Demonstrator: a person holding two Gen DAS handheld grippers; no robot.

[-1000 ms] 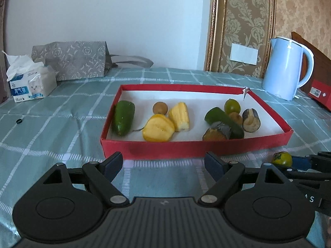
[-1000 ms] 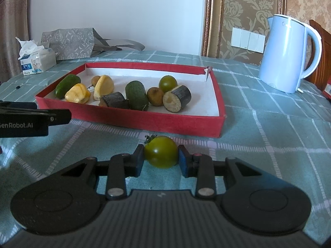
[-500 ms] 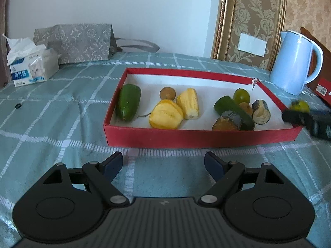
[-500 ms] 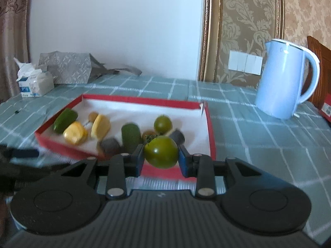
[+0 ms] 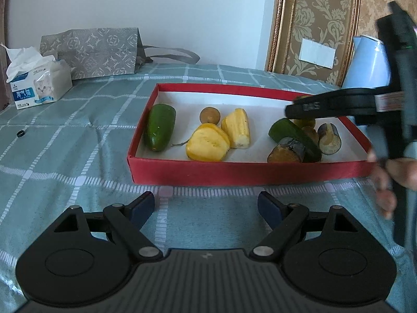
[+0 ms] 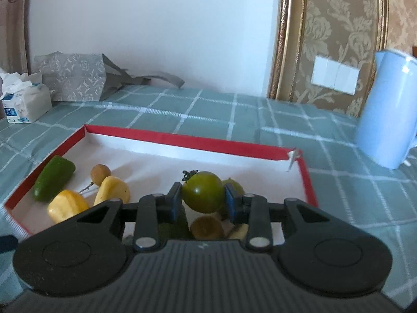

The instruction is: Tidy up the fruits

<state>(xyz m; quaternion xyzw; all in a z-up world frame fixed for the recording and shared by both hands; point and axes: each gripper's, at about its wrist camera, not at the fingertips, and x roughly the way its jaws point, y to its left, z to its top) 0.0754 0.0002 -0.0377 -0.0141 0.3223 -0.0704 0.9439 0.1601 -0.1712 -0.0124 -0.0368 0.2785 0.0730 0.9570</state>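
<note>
My right gripper [image 6: 202, 200] is shut on a green tomato [image 6: 202, 195] and holds it in the air over the right half of the red tray [image 6: 187, 140]. In the left wrist view that right gripper [image 5: 299, 109] reaches in from the right above the tray [image 5: 234, 172], held by a hand [image 5: 391, 180]. Inside the tray lie a green pepper [image 5: 159, 126], two yellow pieces [image 5: 207, 146], a small brown fruit [image 5: 209, 115], a green cucumber piece [image 5: 289, 133] and dark cut pieces [image 5: 286, 154]. My left gripper [image 5: 206, 206] stands open over the cloth in front of the tray, nothing between its fingers.
A blue kettle [image 6: 385, 109] stands right of the tray. At the back left sit a tissue box [image 5: 36, 86] and a grey patterned bag [image 5: 91, 49]. A small black ring [image 5: 21, 133] lies on the checked cloth at the left.
The right gripper has lifted the green tomato off the cloth and carried it forward over the tray. The left gripper has stayed in front of the tray, open.
</note>
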